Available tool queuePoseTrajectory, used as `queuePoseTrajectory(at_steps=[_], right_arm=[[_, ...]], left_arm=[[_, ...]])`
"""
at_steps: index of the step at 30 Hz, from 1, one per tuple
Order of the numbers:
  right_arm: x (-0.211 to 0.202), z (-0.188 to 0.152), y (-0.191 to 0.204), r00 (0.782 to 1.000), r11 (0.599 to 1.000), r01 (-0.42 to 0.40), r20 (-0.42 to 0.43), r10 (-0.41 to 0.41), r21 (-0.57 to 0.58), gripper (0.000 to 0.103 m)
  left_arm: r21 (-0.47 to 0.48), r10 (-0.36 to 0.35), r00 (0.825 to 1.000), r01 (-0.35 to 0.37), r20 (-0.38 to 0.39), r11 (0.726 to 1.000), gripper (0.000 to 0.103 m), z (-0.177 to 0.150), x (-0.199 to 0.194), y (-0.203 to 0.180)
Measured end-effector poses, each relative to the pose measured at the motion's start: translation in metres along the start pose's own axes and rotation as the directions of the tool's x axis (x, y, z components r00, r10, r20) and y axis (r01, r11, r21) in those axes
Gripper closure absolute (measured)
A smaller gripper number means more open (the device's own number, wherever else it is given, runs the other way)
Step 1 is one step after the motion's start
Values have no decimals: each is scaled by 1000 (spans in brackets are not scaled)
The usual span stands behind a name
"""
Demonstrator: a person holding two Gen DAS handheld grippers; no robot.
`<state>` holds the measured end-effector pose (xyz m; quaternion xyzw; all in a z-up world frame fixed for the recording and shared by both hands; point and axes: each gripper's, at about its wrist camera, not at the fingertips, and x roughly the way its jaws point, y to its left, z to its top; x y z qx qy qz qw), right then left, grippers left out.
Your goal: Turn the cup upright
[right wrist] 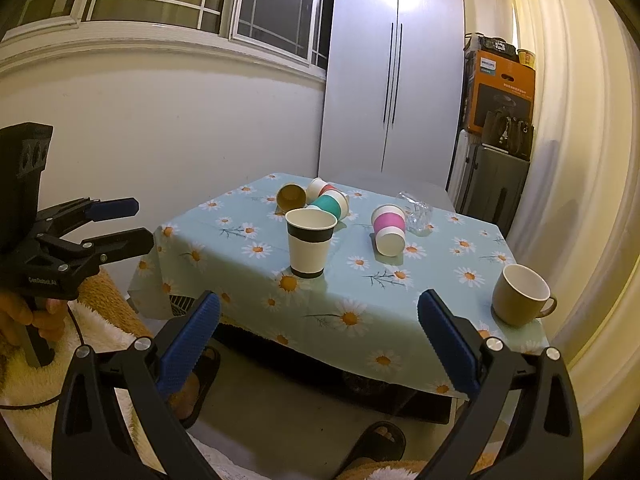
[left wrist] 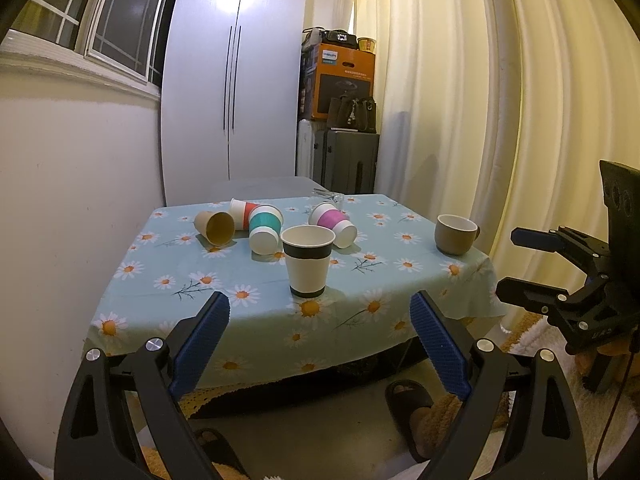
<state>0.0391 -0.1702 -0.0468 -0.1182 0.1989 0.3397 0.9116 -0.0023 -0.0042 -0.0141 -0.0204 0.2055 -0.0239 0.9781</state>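
A black-banded white paper cup point(left wrist: 308, 261) point(right wrist: 311, 243) stands upright near the table's front. Behind it lie several cups on their sides: a brown one point(left wrist: 215, 227) point(right wrist: 291, 197), a red-banded one point(left wrist: 243, 212) point(right wrist: 320, 189), a teal-banded one point(left wrist: 264, 229) point(right wrist: 331, 204) and a pink-banded one point(left wrist: 334, 224) point(right wrist: 388, 229). A clear glass point(left wrist: 330, 197) point(right wrist: 417, 213) lies at the back. A tan mug point(left wrist: 455, 234) point(right wrist: 520, 294) stands upright at the right. My left gripper point(left wrist: 320, 344) and my right gripper point(right wrist: 320, 344) are both open, empty and short of the table's front edge.
The table has a light-blue daisy cloth point(left wrist: 240, 280) point(right wrist: 400, 300). A white wall is at the left, a curtain point(left wrist: 480, 100) at the right, a grey wardrobe point(left wrist: 236, 80) and stacked boxes point(left wrist: 344, 80) behind. Slippered feet point(left wrist: 412, 404) are on the floor below.
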Motion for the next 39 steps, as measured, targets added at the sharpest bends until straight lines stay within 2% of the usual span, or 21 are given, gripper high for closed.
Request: queuePoseTrajectory(at_steps=[39], right_arm=[[3,-3,1,1000,1000,-2,-7,2,-2,5]], left_arm=[[10,6,1000,-6,-4,1000,13,1,-3,-4]])
